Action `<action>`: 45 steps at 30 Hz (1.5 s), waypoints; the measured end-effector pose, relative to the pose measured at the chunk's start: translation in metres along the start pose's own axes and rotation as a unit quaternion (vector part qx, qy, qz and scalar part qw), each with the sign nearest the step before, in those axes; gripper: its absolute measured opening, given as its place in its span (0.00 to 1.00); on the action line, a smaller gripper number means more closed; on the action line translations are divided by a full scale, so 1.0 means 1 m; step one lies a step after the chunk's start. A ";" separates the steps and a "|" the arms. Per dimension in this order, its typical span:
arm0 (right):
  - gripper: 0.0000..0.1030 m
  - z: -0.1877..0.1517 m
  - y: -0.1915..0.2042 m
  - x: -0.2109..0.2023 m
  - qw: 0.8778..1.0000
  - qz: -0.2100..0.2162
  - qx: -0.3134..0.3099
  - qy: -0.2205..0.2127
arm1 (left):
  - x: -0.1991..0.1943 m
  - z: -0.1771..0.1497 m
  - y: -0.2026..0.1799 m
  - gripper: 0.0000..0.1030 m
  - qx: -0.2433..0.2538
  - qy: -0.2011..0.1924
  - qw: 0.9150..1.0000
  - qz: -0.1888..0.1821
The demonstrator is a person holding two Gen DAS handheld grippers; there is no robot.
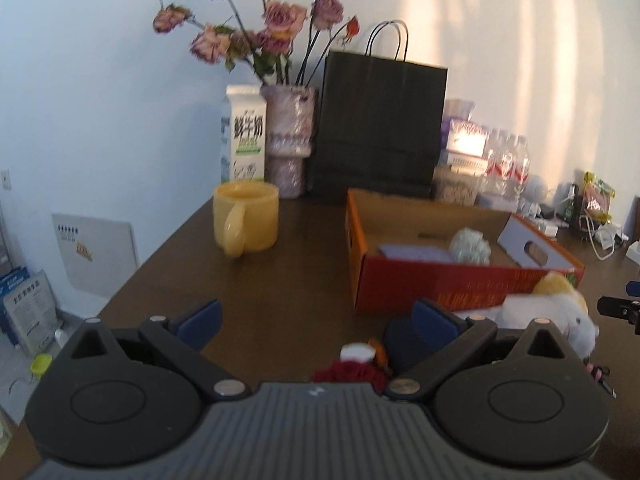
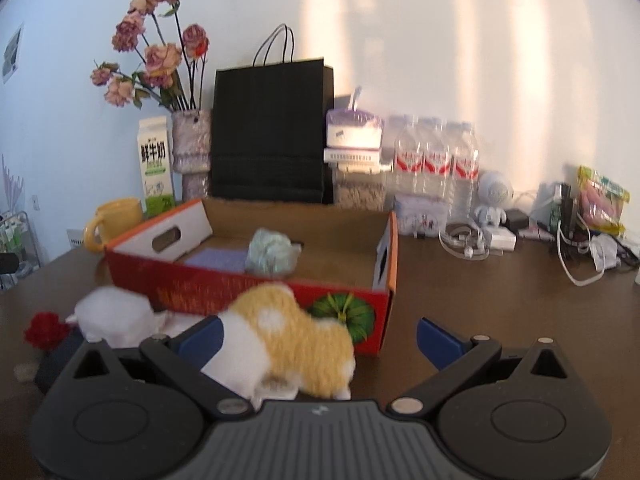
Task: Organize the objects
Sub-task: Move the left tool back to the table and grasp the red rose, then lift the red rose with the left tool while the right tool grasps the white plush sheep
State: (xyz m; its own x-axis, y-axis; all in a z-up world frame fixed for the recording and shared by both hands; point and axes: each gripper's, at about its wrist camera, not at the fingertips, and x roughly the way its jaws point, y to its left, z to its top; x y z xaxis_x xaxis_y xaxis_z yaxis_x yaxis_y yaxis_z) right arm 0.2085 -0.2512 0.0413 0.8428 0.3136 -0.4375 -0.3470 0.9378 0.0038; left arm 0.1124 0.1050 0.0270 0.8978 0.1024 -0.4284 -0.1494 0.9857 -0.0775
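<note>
An open red and orange cardboard box point(image 1: 440, 284) point(image 2: 376, 264) lies on the dark wooden table; inside it are a pale green puff point(image 2: 270, 250) point(image 1: 470, 244) and a flat lilac item point(image 2: 218, 258). In front of the box lie a yellow and white plush toy point(image 2: 288, 340) point(image 1: 556, 308), a white soft item point(image 2: 112, 316) and a red fluffy item point(image 2: 42, 330) point(image 1: 352, 372). My right gripper point(image 2: 318, 338) is open, the plush toy between its fingers, against the left pad. My left gripper point(image 1: 316, 318) is open over the table, the red item low between its fingers.
A yellow mug point(image 1: 244, 220) stands left of the box. At the back stand a milk carton point(image 1: 244, 140), a vase of dried roses point(image 1: 286, 140), a black paper bag point(image 1: 380, 124) and water bottles point(image 2: 436, 160). Cables and chargers point(image 2: 580, 248) lie at the right.
</note>
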 end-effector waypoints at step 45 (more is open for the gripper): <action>1.00 -0.032 -0.002 0.001 1.000 0.015 0.025 -0.011 | 0.041 -0.031 -0.008 0.36 -0.005 0.067 0.997 -0.044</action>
State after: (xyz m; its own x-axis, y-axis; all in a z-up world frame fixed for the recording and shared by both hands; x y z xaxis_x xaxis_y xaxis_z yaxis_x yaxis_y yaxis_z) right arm 0.1967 -0.2576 0.0116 0.8414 0.3436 -0.4172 -0.3513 0.9343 0.0610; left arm 0.1380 0.0973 -0.0177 0.8447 -0.0040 -0.5352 -0.0769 0.9887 -0.1287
